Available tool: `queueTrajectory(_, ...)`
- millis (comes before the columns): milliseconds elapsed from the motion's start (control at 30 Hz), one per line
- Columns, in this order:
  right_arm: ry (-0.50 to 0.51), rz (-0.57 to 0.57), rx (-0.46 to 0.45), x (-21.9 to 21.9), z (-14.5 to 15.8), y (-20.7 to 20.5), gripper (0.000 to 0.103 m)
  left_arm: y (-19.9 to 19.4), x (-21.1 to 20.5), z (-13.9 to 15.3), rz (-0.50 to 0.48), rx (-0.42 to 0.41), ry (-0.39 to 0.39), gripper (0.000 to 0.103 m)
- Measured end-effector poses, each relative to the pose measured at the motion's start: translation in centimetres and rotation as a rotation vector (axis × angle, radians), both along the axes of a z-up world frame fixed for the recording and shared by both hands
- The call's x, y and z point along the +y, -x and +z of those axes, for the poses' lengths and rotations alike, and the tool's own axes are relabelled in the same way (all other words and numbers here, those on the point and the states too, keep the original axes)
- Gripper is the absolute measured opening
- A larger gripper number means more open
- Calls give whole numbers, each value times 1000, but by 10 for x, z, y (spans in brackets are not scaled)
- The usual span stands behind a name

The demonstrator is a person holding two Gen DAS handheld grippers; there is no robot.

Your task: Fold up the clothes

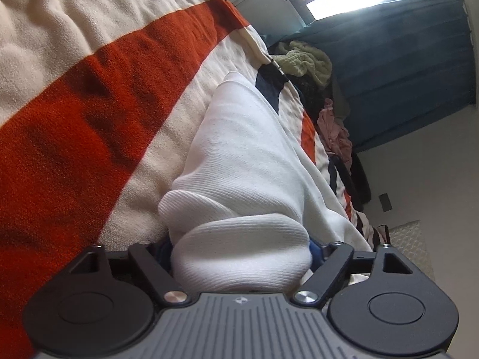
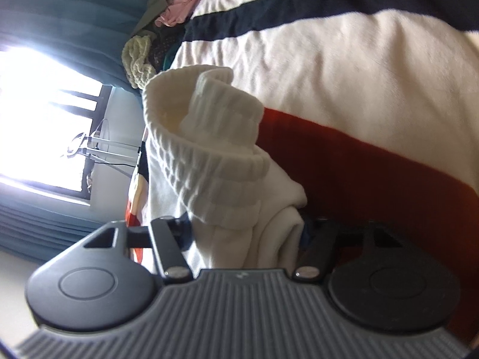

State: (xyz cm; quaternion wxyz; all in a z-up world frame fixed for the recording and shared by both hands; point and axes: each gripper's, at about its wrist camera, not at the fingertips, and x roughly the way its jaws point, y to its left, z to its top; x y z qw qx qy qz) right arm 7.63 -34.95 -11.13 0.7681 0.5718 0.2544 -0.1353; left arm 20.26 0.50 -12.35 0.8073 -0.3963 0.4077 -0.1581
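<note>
A white ribbed knit garment [image 1: 239, 155] lies on a striped blanket [image 1: 89, 95]. My left gripper [image 1: 241, 257] is shut on a bunched edge of it; the fingertips are hidden under the fabric. In the right wrist view the same white garment [image 2: 209, 161] shows its ribbed cuff or hem rolled up. My right gripper [image 2: 248, 239] is shut on another bunch of it, low over the blanket [image 2: 359, 89], with its fingertips hidden too.
The blanket has cream, orange-red and navy stripes. A pile of other clothes [image 1: 308, 62], yellow-green knit and pink pieces, lies at the far edge; it also shows in the right wrist view [image 2: 140, 56]. Teal curtains [image 1: 404, 68] and a bright window [image 2: 39, 113] stand beyond.
</note>
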Motion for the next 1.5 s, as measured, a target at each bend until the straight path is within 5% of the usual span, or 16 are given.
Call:
queueTrajectory(167, 74, 14, -5, 4, 6, -5, 41, -4, 1, 4, 3, 0, -11, 63)
queueTrajectory(433, 159, 33, -58, 16, 31, 3, 28, 17, 9, 20, -29, -58, -13, 40)
queueTrajectory(667, 177, 119, -141, 5, 77, 18, 25, 49, 15, 48, -15, -38, 115, 37)
queueTrajectory(767, 169, 126, -175, -11, 93, 30, 25, 62, -3, 76, -26, -50, 101, 36)
queueTrajectory(967, 200, 82, -239, -66, 139, 49, 24, 57, -80, 132, -127, -90, 65, 34)
queueTrajectory(1133, 283, -3, -273, -134, 177, 42, 24, 2, -189, 173, -252, -141, 8, 32)
queueTrajectory(1367, 347, -134, -306, -243, 211, -17, 24, -94, -333, 192, -303, -223, 42, 31)
queueTrajectory(1500, 436, -148, -291, -294, 204, -75, 24, -153, -404, 180, -280, -215, 3, 31)
